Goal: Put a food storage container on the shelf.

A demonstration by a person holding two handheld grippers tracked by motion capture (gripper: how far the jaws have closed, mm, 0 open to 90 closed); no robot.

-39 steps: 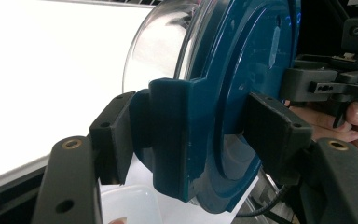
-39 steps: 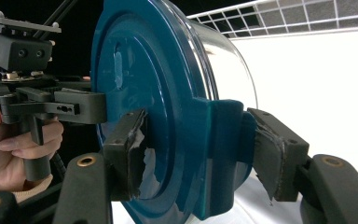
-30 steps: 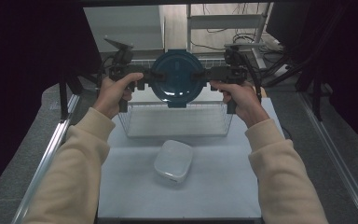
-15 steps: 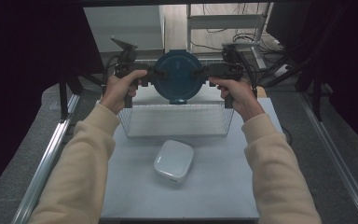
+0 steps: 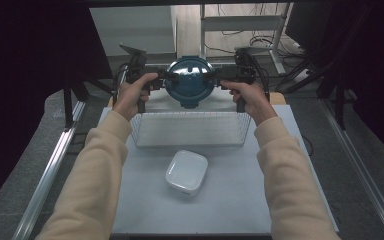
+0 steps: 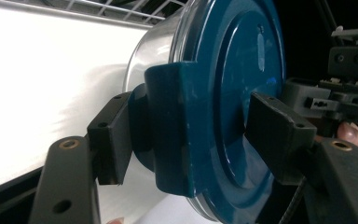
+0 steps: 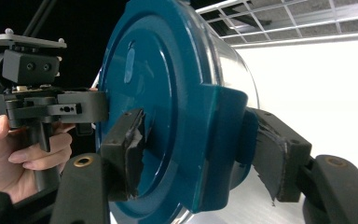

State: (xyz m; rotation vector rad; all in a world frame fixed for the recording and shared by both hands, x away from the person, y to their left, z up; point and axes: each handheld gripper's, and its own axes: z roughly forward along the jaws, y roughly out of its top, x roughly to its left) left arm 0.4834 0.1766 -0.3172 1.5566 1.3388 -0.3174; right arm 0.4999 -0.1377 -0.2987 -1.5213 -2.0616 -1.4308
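A round steel container with a dark blue lid (image 5: 190,82) hangs in the air over the far side of the wire basket (image 5: 190,129), its lid turned toward the high camera. My left gripper (image 5: 161,80) is shut on the lid's left clasp (image 6: 172,126); its pads (image 6: 114,140) press on the clasp and the lid face. My right gripper (image 5: 219,79) grips the opposite clasp (image 7: 219,144) and is shut on it. Its jaws have just been opening slightly, with the clasp still between the pads (image 7: 128,149).
A white square lidded box (image 5: 186,172) lies on the pale table (image 5: 240,200) in front of the basket. Dark curtains and metal rails flank the table. The basket's wire rim (image 7: 284,18) runs close behind the container.
Both hands have carried the container a little farther from the person and lower toward the basket's far side. The arms are stretched out more. The white box has not moved.
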